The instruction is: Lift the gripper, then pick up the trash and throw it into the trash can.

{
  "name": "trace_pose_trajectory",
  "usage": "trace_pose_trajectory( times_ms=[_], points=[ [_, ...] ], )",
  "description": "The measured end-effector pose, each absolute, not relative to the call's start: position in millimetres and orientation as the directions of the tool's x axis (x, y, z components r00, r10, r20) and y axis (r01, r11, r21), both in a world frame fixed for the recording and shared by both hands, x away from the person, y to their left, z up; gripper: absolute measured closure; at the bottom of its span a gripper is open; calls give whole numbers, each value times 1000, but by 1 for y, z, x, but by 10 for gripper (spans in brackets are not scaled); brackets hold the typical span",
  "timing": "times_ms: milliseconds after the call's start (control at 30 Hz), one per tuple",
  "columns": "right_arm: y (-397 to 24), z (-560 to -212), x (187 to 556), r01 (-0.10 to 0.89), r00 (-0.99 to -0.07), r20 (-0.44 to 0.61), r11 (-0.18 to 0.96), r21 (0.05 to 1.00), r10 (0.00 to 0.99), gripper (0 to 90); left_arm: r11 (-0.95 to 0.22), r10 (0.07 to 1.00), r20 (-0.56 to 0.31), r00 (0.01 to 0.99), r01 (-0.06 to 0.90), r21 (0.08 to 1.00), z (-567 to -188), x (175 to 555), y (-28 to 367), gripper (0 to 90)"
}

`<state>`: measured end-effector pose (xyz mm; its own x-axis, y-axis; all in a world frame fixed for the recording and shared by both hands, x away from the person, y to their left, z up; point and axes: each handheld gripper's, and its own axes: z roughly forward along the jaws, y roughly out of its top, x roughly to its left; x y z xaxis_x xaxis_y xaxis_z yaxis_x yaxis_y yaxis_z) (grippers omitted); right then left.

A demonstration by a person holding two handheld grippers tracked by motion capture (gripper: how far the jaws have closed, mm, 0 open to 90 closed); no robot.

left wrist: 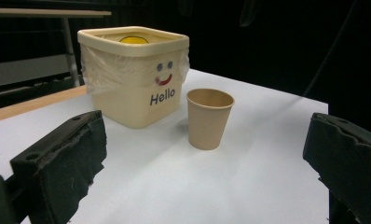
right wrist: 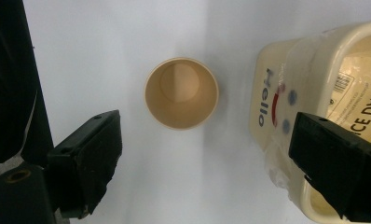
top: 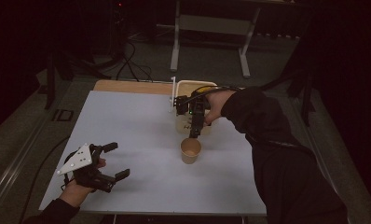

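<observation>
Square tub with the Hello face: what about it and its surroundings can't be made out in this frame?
- Contents of the tub: the left gripper view catches just a yellow sliver above the rim; unidentifiable.
- Printed label inside: in the right gripper view it is cut by the frame edge and the right gripper jaw; text incomplete.
- Tub front in the high view: hidden behind the right gripper.
- Paper cup looks empty; its base is unclear.
</observation>
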<state>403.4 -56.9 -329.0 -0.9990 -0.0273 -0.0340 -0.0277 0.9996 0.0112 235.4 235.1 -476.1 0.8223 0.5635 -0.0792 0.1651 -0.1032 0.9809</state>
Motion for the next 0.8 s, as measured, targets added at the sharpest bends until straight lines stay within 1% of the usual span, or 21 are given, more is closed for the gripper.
trace_pose_trajectory(
  times_ms=[400, 600, 800],
  points=[
    [-57, -324, 401, -37, -999, -33, 999, 22, -37, 96, -99, 561, -83, 823, 166, 981, -476, 235, 235, 7],
    [-58, -328, 400, -37, -999, -31, 999, 24, -36, 96, -98, 564, -86, 821, 170, 981, -476, 234, 236, 6],
    [-56, -334, 399, -41, -999, -33, 998, 54, -39, 94, -103, 565, -82, 821, 168, 980, -476, 234, 236, 7]
  ],
)
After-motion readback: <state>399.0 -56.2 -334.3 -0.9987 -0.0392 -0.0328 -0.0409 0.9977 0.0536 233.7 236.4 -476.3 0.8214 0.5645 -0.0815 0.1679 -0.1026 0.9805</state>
